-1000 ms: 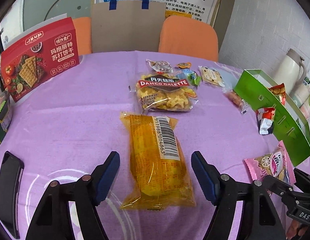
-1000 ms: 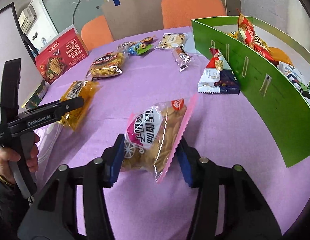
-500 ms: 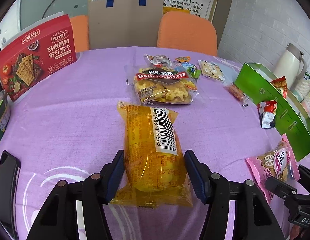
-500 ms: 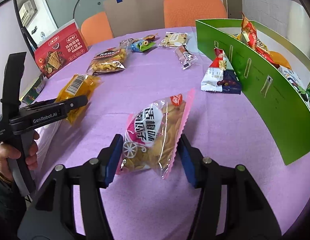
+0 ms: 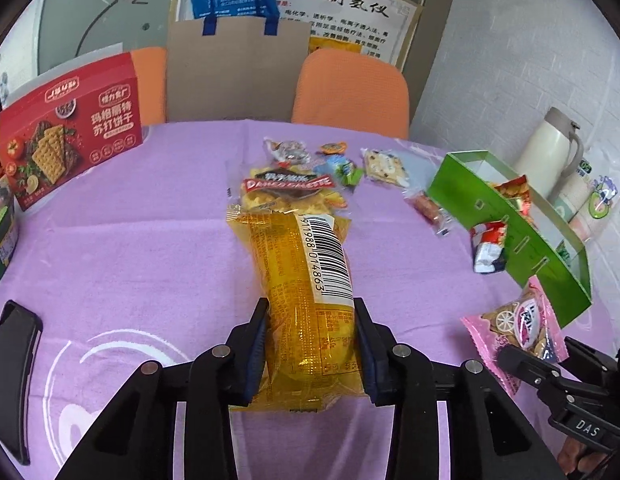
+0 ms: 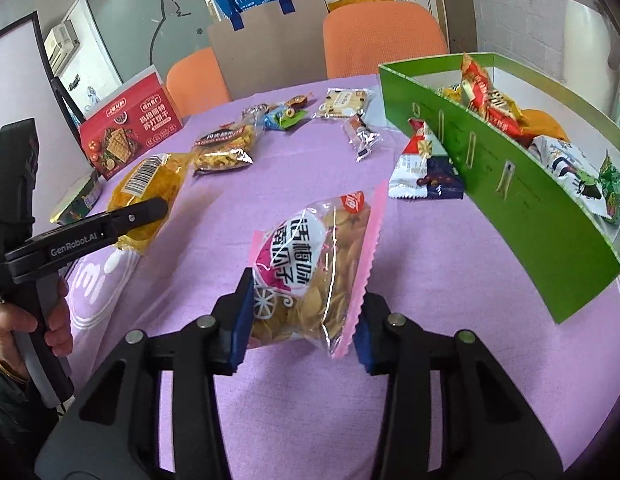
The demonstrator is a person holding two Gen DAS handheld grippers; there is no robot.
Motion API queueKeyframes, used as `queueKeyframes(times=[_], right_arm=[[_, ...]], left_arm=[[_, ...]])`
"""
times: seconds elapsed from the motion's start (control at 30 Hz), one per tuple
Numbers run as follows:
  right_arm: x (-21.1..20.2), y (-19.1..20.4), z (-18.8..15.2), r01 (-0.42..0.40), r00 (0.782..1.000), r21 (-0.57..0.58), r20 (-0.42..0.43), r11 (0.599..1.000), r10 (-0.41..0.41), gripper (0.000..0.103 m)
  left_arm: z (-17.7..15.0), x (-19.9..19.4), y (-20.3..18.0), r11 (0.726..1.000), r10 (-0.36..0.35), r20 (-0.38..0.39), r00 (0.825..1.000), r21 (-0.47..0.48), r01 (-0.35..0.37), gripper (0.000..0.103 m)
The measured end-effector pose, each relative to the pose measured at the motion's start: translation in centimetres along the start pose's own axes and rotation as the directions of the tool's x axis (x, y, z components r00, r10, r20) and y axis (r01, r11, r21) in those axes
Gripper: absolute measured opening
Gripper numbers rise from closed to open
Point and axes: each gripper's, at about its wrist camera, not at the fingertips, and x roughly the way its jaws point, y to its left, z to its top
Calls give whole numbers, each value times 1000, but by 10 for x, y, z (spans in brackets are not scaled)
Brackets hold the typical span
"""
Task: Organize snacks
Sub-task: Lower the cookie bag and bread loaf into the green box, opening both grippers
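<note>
My left gripper [image 5: 310, 344] is shut on the near end of a long yellow snack pack [image 5: 306, 296] with a barcode label, held just above the purple tablecloth [image 5: 130, 264]. My right gripper [image 6: 302, 320] is shut on a pink-edged bag of chips [image 6: 314, 272], lifted off the table and tilted. The green cardboard tray [image 6: 510, 184] stands to the right and holds several snack packs. The same tray [image 5: 510, 224] shows at the right of the left wrist view, with the pink bag [image 5: 518, 324] in front of it.
Loose snacks lie mid-table: a Danco Galette bag [image 5: 290, 196], small candies [image 5: 334, 160], a cracker pack [image 5: 384, 166], a red-and-white pack [image 6: 424, 168] against the tray. A red cracker box [image 5: 70, 128], orange chairs [image 5: 350, 92], a flask [image 5: 546, 152] and a black phone [image 5: 14, 376] ring the table.
The left gripper moved forward around the yellow pack and went from open to shut on it, lifting it. The right gripper raised the pink bag higher off the table.
</note>
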Motion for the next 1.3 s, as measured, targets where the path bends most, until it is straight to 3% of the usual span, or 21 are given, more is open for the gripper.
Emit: queueKeyframes(times=[0.23,0.47,0.7,0.87,1.07,1.1,1.13,1.2,1.23,1.3], right_arm=[[-58,-20,24,29,986,18,161,999,-31,45],[-105,-74,45,166,942,103,279,981,-189,45],[-108,-137,53,263,910,201,273,944,-312,45],[-103,-172,59,242,914,248,266,938,-306,45],[-74,-186,65,263,928,172,225,949,-298,50],[-69,-187,63,285,926,156,209,946,-314,51],[-67,-185,60,312,919,138,208,940,-335,58],[-71,-182,55,324,906,118,245,939,-344,80],[-75,-181,53,320,902,119,265,940,-341,90],[-80,-182,53,315,899,132,277,940,-341,92]], left_arm=[[32,-34,-71,978,-161,66,985,146,150,38],[69,-28,-154,928,-295,52,954,255,273,38],[89,9,-226,884,-368,-18,929,303,356,39],[94,37,-255,873,-377,-53,925,313,374,39],[89,61,-271,864,-368,-75,927,340,370,41],[87,63,-271,865,-361,-68,930,347,362,53],[85,64,-270,868,-356,-57,933,350,353,74],[82,60,-265,887,-332,10,943,345,308,91],[81,57,-262,893,-324,39,945,342,292,93],[81,54,-257,896,-319,42,947,340,286,96]])
